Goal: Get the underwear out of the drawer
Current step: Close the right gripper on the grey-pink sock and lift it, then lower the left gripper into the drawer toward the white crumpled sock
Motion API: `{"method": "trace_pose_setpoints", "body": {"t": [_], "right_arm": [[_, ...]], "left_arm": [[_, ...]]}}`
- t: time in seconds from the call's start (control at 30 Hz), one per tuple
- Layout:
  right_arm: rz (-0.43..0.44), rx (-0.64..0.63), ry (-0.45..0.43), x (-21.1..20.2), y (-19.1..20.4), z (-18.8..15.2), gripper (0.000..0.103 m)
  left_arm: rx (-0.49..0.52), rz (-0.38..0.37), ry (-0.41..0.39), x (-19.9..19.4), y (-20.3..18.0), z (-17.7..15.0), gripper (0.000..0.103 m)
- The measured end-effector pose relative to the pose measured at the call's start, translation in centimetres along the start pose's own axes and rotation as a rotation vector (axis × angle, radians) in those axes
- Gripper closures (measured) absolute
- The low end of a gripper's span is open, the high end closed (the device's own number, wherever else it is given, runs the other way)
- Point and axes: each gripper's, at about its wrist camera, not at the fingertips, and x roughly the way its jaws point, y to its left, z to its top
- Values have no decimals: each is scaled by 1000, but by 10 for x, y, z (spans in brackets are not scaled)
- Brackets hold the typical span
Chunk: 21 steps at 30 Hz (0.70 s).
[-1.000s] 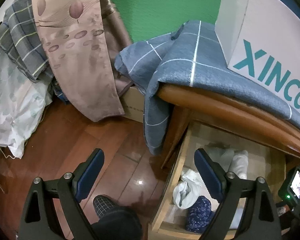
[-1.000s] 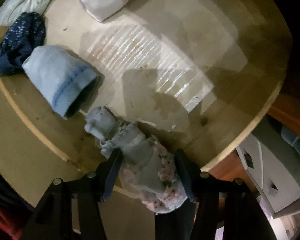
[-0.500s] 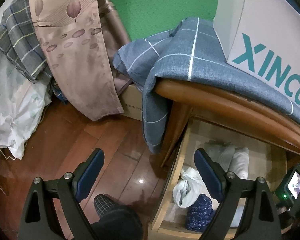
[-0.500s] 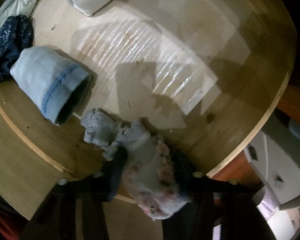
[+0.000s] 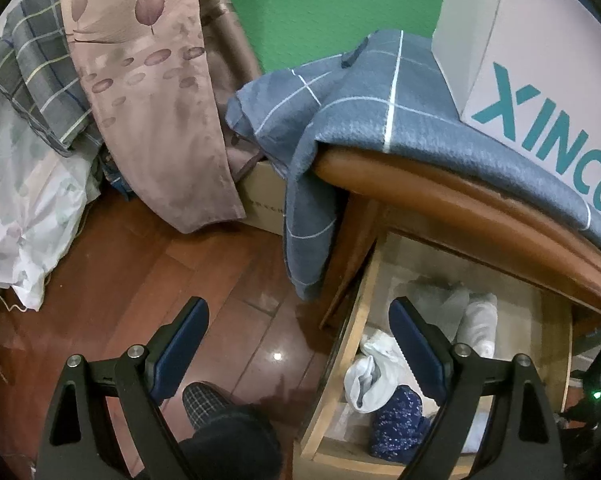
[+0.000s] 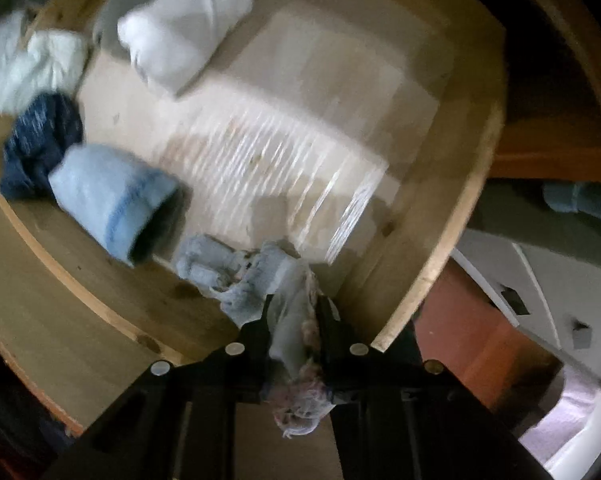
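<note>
The right gripper (image 6: 293, 312) points down into the open wooden drawer (image 6: 452, 236), its jaws closing on pale blue underwear with pink floral trim (image 6: 292, 328), pinched between them near the drawer's front edge. The left gripper (image 5: 298, 334) hangs wide open and empty beside the drawer, above the floor.

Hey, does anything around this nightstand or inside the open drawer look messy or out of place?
Yes. The blue checked blanket hangs askew off the nightstand top, one corner drooping beside the open drawer. Inside, the dark blue underwear lies crumpled rather than rolled like the light blue roll.
</note>
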Motion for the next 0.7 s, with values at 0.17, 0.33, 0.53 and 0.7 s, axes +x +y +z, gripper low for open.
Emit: {"method": "trace_pose_setpoints", "body": {"t": [0.17, 0.33, 0.53, 0.7], "right_arm": [[57, 133, -147, -16, -14, -7, 88], [109, 249, -254, -29, -31, -18, 90], [208, 372, -373, -34, -52, -22, 90], [319, 428, -438, -28, -48, -23, 90]], "left_arm": [[18, 6, -3, 1, -5, -1, 13], [21, -18, 15, 4, -10, -3, 13], [7, -118, 61, 9, -12, -5, 13], [-43, -253, 170, 22, -14, -9, 12]]}}
